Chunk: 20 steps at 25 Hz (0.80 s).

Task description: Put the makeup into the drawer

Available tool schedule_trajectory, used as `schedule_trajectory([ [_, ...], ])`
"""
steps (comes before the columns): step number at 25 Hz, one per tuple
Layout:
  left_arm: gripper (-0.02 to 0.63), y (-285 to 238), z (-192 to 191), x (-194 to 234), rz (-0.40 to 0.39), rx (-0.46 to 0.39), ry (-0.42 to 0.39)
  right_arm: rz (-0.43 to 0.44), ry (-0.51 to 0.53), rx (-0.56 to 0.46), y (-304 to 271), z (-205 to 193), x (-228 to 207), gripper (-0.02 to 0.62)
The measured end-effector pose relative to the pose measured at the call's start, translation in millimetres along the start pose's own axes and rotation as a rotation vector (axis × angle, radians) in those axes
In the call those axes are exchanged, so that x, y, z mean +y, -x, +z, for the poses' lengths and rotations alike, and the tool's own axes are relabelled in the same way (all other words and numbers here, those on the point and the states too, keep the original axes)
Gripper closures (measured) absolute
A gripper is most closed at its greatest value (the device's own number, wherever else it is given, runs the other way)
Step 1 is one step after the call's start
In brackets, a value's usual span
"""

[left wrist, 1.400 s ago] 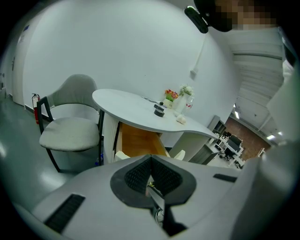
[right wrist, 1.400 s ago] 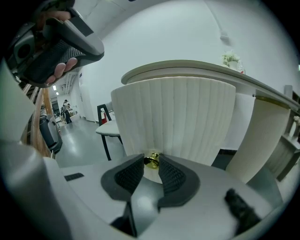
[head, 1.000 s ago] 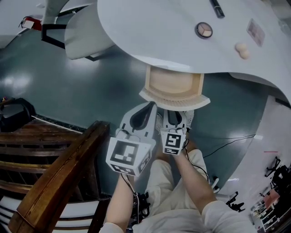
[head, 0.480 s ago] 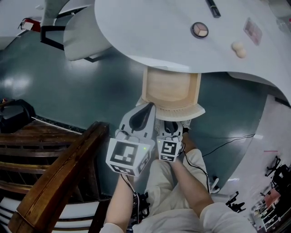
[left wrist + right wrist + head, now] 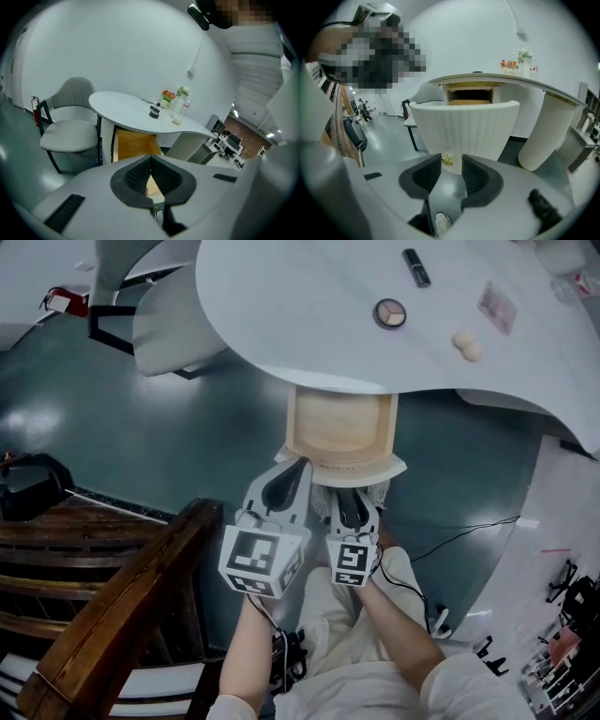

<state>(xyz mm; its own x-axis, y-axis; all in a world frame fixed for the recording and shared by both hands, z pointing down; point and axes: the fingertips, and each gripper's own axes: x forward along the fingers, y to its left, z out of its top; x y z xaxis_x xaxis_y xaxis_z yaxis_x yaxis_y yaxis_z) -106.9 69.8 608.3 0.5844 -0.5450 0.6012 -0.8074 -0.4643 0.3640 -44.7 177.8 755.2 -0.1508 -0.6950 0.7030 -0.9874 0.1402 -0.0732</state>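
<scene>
At the far left we see a pale padded chair (image 5: 173, 320) standing beside the left end of the white curved tabletop (image 5: 300, 306). Next comes the left hand-held gripper (image 5: 300, 465), pointing at the drawer from below in the head view. In its own view (image 5: 150, 158) its jaws meet at the tips and nothing is between them.

Under the front edge of the tabletop, the pale wooden drawer (image 5: 342, 423) with a white ribbed front is pulled out. We see only bare wood inside it.

Just right of the left gripper, the right hand-held gripper (image 5: 346, 495) faces the drawer front. Its jaws have just been opening and stand apart (image 5: 451, 159). A small gold knob (image 5: 447, 160) on the drawer front shows in the gap at their tips. The pads seem clear of it, though the wide-angle view makes this hard to judge.

The makeup is all on the tabletop, right of the drawer. A dark slim tube (image 5: 415, 267) lies farthest back and a round compact (image 5: 390, 312) nearer the front edge. A flat pink palette (image 5: 497, 307) lies further right, and a beige sponge (image 5: 467, 344) sits closest to the front edge.
</scene>
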Motion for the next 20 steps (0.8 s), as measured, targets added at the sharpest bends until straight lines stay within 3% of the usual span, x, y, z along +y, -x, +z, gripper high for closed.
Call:
schedule_trajectory([
  [6, 0.597, 11, 0, -8, 0.012, -0.003, 0.028, 0.007, 0.030, -0.014, 36, 50, -41, 0.457],
  [12, 0.597, 33, 16, -45, -0.004, 0.019, 0.027, 0.013, 0.072, -0.028, 83, 105, -74, 0.457],
  [20, 0.597, 70, 62, -98, -0.043, -0.013, 0.026, 0.059, 0.078, -0.059, 138, 169, -81, 0.457],
])
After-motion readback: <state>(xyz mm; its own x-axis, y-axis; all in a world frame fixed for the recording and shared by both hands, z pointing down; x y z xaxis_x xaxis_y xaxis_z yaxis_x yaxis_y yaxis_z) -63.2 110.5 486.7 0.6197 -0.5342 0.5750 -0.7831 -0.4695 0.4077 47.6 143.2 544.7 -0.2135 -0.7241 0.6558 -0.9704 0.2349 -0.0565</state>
